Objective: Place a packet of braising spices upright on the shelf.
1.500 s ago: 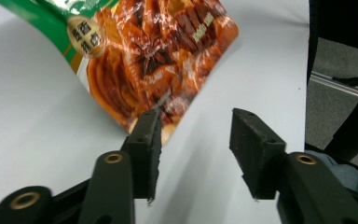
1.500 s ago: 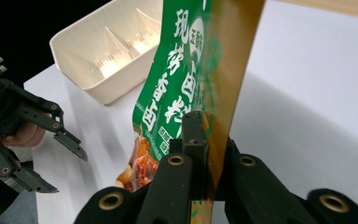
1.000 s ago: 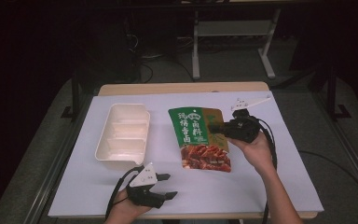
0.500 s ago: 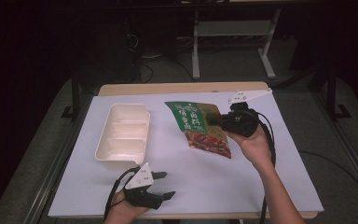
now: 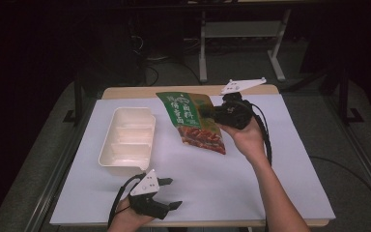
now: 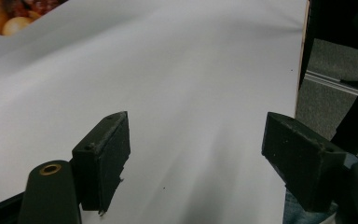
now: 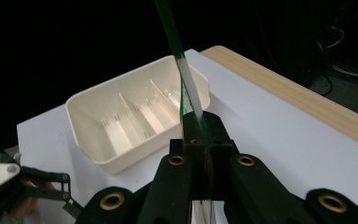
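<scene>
Green snack pouch (image 5: pixel 195 121) hangs tilted above the white table (image 5: pixel 270 193) in the high view, just right of the cream divided tray (image 5: pixel 128 137), pinched at its right edge by the right gripper (image 5: pixel 220 115), whose jaws are clamped on it. Nearer the person than the tray, the left gripper (image 5: pixel 171 193) rests at the table's front edge; its jaws have just been opening and hold nothing.

From the left gripper view, the two black pads (image 6: pixel 105 158) stand wide apart over bare table, and a corner of the pouch (image 6: pixel 14 14) shows far off.

From the right gripper view, the pouch (image 7: pixel 184 70) is seen edge-on, rising from the pressed-together jaws, with the tray (image 7: pixel 135 112) just behind it and the left gripper (image 7: pixel 9 184) nearer than the tray.
</scene>
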{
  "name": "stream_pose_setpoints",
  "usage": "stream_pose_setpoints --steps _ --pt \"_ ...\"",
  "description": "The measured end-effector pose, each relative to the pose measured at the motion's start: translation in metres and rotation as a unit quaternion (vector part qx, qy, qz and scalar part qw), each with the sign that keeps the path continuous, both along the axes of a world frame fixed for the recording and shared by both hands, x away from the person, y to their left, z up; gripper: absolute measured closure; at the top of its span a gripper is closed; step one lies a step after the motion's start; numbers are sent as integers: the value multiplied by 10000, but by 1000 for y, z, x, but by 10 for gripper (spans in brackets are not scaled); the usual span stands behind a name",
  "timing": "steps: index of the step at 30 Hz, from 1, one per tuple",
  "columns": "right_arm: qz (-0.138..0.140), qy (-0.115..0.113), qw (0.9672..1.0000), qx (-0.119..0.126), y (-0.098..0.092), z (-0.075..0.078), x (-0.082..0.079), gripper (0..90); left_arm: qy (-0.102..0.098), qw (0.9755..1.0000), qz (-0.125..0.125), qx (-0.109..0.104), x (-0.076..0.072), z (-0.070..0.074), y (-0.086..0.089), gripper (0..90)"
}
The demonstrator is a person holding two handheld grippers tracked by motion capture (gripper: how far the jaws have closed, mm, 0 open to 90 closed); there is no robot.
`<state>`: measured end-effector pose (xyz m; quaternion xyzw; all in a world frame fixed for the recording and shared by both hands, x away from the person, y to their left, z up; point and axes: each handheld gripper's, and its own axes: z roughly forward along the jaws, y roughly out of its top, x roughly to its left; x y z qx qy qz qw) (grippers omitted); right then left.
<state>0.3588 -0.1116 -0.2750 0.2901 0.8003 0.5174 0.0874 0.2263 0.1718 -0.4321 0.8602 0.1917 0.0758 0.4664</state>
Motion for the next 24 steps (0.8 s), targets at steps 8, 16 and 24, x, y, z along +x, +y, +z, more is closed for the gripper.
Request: stream_pose_setpoints --steps 8,16,24 --pt "89 -49 9999 97 17 9 8 900 -15 10000 17 -29 0 0 2 228" --pt "173 -150 9995 206 34 21 13 899 -18 10000 38 -59 1 0 3 230" --pt "286 -216 9988 347 54 28 18 899 -43 10000 -1 9 1 -1 3 230"
